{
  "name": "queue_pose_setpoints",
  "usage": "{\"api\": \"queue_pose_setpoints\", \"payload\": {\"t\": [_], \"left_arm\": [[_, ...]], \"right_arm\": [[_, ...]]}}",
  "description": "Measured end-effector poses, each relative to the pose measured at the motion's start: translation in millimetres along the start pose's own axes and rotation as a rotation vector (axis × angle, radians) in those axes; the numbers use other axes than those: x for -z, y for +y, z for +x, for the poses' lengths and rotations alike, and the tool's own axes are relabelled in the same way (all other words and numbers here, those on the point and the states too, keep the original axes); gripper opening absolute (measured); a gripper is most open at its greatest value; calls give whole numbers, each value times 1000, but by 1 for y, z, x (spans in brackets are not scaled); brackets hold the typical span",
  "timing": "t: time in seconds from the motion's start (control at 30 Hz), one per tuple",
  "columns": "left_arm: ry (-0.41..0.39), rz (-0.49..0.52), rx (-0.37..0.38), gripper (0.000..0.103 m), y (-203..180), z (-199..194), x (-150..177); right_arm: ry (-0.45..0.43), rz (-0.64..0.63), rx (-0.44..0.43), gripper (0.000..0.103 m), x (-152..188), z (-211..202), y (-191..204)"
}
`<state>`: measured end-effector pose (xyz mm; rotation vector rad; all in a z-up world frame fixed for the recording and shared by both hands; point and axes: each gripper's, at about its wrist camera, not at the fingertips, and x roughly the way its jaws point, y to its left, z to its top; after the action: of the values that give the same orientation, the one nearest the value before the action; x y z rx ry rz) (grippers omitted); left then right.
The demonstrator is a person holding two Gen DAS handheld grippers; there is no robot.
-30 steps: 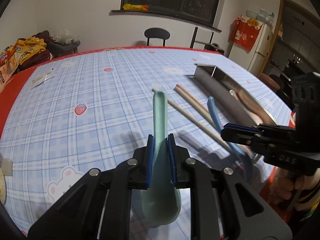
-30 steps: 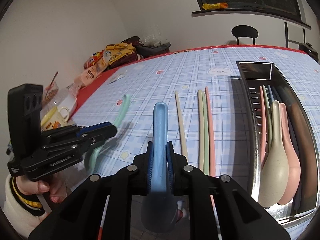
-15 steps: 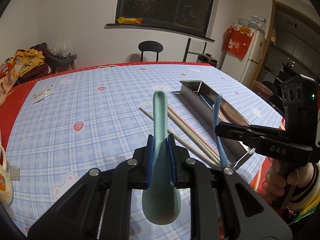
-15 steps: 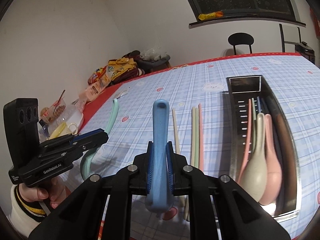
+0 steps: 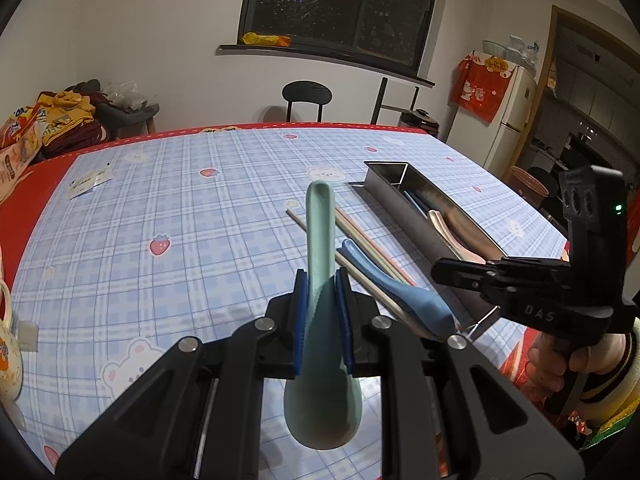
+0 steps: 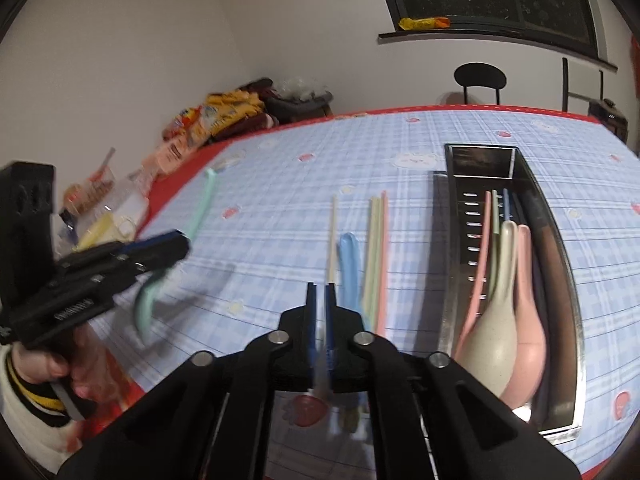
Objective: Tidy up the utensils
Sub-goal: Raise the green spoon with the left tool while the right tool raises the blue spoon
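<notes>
My left gripper (image 5: 322, 292) is shut on a mint green spoon (image 5: 320, 240), handle pointing away, held above the checked tablecloth. A blue spoon (image 6: 348, 268) lies on the cloth among the chopsticks (image 6: 376, 248), outside any grip; in the left wrist view the blue spoon (image 5: 400, 292) rests across them. My right gripper (image 6: 320, 300) hovers just over it, jaws closing with nothing between them. To the right stands the steel tray (image 6: 568, 264), which holds a beige spoon (image 6: 496, 320), a pink spoon (image 6: 528, 320) and some chopsticks.
A mug (image 5: 6, 356) stands at the table's left edge, with snack bags (image 5: 24, 136) beyond it. A paper card (image 5: 90, 180) lies on the far left of the cloth. A black chair (image 5: 306, 98) stands behind the table. A person's hand (image 5: 560, 360) holds the right gripper.
The blue spoon has left the right gripper and now lies on the table by the chopsticks; those jaws have closed. The left gripper keeps the green spoon, a little higher.
</notes>
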<state>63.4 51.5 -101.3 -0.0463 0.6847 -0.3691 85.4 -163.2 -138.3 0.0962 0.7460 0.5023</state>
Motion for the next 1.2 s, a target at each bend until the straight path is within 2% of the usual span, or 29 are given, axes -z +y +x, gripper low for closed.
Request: {"api": "queue_pose_setpoints", "payload": {"t": [0.07, 0.17, 0.3, 0.53, 0.63, 0.73, 1.03, 1.2], "left_arm": [[2, -5, 4, 18, 0, 1, 3], [7, -12, 20, 18, 1, 5, 7], [17, -20, 39, 18, 3, 13, 12], [22, -35, 70, 18, 9, 21, 18], [39, -46, 74, 18, 13, 26, 20], [48, -45, 80, 18, 12, 29, 22], [70, -40, 79, 18, 10, 34, 26], [77, -32, 72, 18, 8, 36, 26]], "right_arm": [[29, -7, 34, 19, 1, 7, -2], [71, -45, 69, 26, 3, 16, 0], [116, -94, 102, 27, 6, 26, 8], [159, -134, 173, 37, 8, 39, 14], [174, -159, 198, 37, 8, 42, 18], [184, -173, 179, 29, 7, 43, 22], [209, -142, 54, 22, 10, 45, 39], [210, -100, 8, 22, 12, 44, 36]]}}
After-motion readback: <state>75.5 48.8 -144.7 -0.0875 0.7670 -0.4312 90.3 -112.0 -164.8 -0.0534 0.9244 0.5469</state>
